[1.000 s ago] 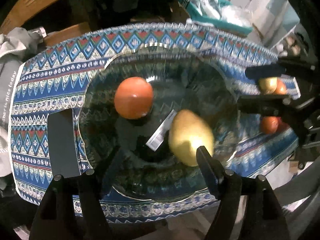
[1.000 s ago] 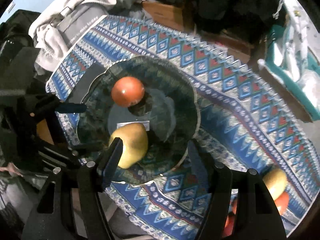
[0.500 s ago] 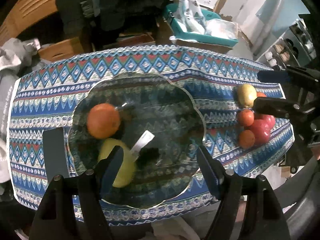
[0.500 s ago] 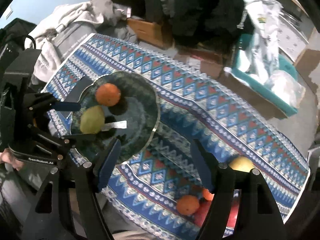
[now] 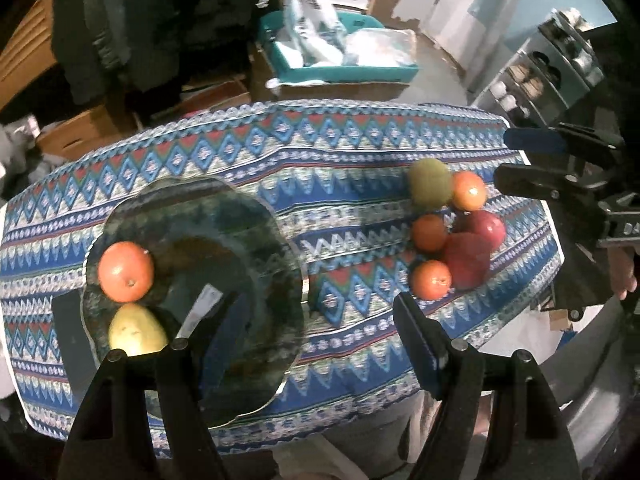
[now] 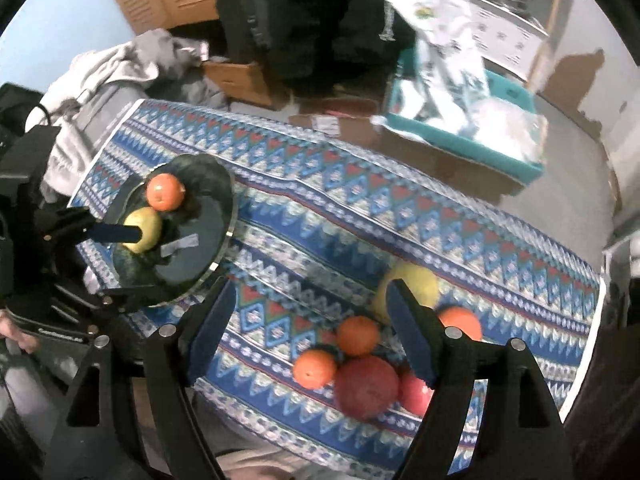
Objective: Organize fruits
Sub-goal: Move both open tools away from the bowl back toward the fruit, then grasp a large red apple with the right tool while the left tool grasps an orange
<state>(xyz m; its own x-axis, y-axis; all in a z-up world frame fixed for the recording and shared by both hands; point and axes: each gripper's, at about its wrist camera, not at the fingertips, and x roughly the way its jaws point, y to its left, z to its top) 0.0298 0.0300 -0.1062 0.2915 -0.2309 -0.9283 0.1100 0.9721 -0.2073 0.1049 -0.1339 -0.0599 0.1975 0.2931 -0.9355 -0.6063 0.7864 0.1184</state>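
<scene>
On the left end of the patterned blue tablecloth (image 5: pixel 352 184) sits the dark glass plate (image 5: pixel 256 240), with an orange (image 5: pixel 125 271) on its left side and a yellow pear (image 5: pixel 136 330) right next to it, nearer the camera. There's a small white label (image 5: pixel 199 310) lying in the middle of the plate too. The left gripper (image 5: pixel 308 320) hangs above the plate's right edge, jaws apart, nothing between them.

Over on the right end of the cloth is the rest of the fruit, all bunched up and touching: a yellow-green pear (image 5: pixel 430 182) at the far side, three small oranges (image 5: pixel 430 232) and two red apples (image 5: pixel 468 260). The right gripper (image 6: pixel 308 308) is over that pile, its jaws have just been opening and they're empty; the pile shows partly between its fingers (image 6: pixel 408 328).

Beyond the table there's a teal bin (image 6: pixel 472 136) on the floor.
</scene>
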